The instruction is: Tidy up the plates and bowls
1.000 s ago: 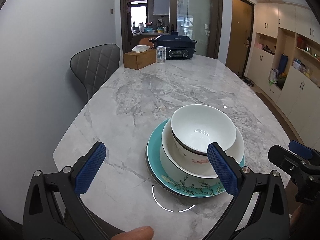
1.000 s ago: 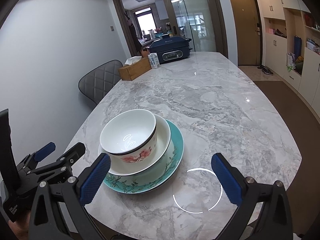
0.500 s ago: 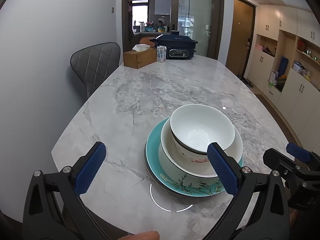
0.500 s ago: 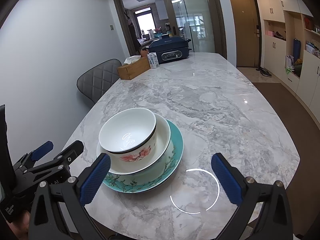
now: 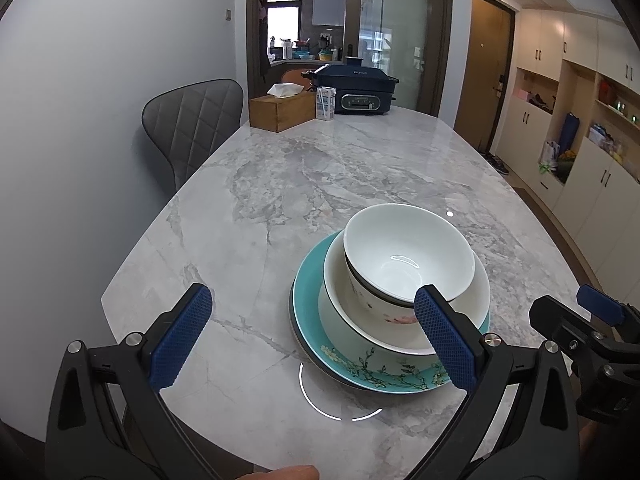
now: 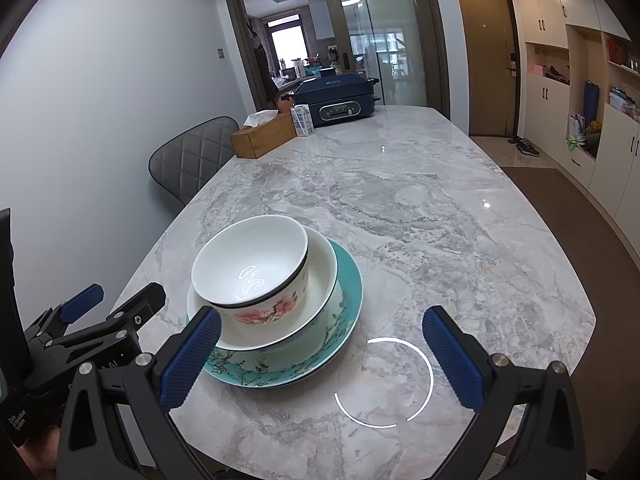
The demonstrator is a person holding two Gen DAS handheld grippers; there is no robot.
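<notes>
Marble table [image 5: 320, 168] near edge: small bowl [image 5: 404, 256] nested in wide bowl [image 5: 400, 320] on teal plate [image 5: 360, 364]. My left gripper [image 5: 316, 336] and right gripper [image 6: 320, 356] hover, jaws spread, empty. Stacking looks done; next I'd back away cleanly.

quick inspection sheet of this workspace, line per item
surface: grey marble table, bare around the stack.
job's things: small floral bowl nested in a wider white bowl, both on a teal plate.
clutter: wooden tissue box, small carton, dark blue cooker at the far end.
grippers: left gripper and right gripper open, holding nothing.
cables: nothing seen.
surroundings: grey quilted chair, cabinets, glass door.
</notes>
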